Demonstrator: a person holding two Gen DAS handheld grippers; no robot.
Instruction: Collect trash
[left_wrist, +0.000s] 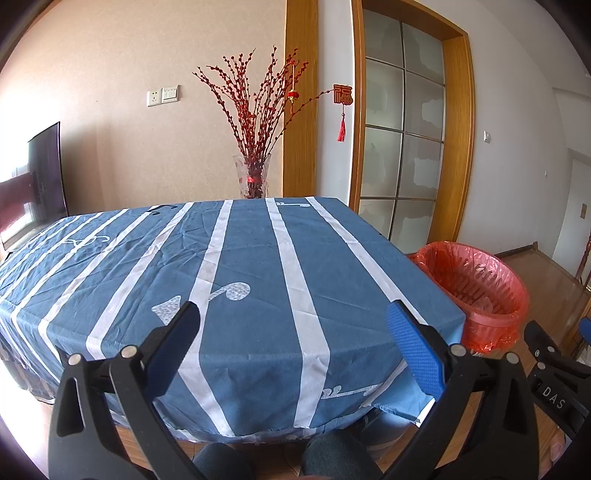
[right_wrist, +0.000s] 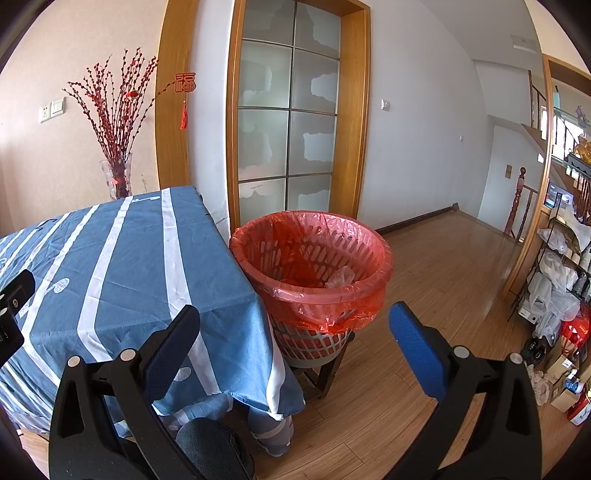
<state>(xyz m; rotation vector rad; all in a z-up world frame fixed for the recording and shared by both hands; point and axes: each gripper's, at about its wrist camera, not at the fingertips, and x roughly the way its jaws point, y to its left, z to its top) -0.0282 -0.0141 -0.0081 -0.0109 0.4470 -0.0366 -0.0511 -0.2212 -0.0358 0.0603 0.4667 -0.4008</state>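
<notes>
A trash basket (right_wrist: 314, 258) lined with a red plastic bag stands on a low stool at the table's right side; crumpled clear plastic (right_wrist: 340, 277) lies inside it. The basket (left_wrist: 476, 284) also shows at the right of the left wrist view. My left gripper (left_wrist: 293, 323) hovers open over the near edge of the blue striped tablecloth (left_wrist: 240, 258), nothing between its fingers. My right gripper (right_wrist: 293, 325) is open too, held just in front of the basket near the table corner (right_wrist: 258, 295), holding nothing. No loose trash shows on the cloth.
A glass vase of red branches (left_wrist: 253, 177) stands behind the table. A frosted glass door (right_wrist: 288, 122) is behind the basket. Wooden floor (right_wrist: 443, 277) stretches right toward shelves with bags and boxes (right_wrist: 561, 295). A person's knees (left_wrist: 325, 458) sit under the table edge.
</notes>
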